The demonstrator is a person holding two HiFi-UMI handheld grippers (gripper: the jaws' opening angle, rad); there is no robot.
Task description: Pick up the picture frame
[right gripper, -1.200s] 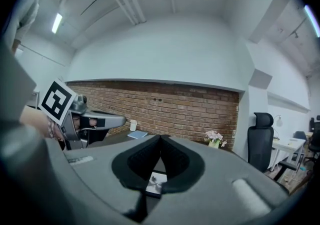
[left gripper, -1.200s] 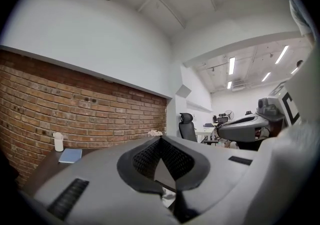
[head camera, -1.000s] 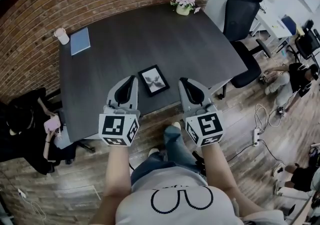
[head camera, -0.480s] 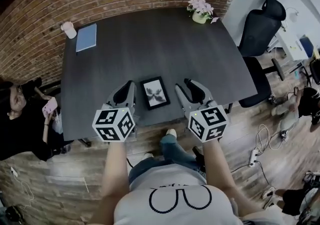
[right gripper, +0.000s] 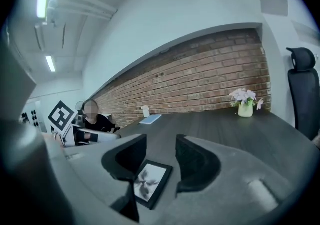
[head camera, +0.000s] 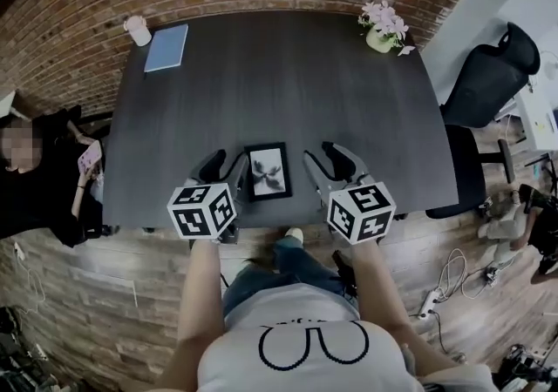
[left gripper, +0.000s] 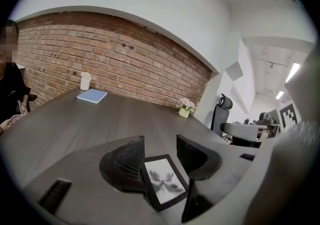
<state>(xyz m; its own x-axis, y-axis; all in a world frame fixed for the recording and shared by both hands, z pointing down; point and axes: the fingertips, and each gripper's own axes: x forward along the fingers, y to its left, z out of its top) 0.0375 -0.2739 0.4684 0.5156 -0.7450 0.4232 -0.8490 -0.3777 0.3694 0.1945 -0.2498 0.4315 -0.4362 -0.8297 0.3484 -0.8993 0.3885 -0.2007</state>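
Near table's (head camera: 261, 77) 6 o'clock edge: picture frame (head camera: 268, 171) looked light, stiff, fragile; best pinched by side rails. Left gripper (head camera: 225, 168), right gripper (head camera: 321, 162) had just opened, empty.

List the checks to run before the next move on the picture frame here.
1. Picture frame flat on the table, unobstructed: ok.
2. Left hand-held gripper jaws have just been opening, apart, nothing between them: ok.
3. Right hand-held gripper jaws have also just been opening, apart, empty: ok.
4. Frame lies between both grippers: ok.
5. Either gripper touching the frame: not ok.
6. Jaws wide enough for its edge: cannot tell.
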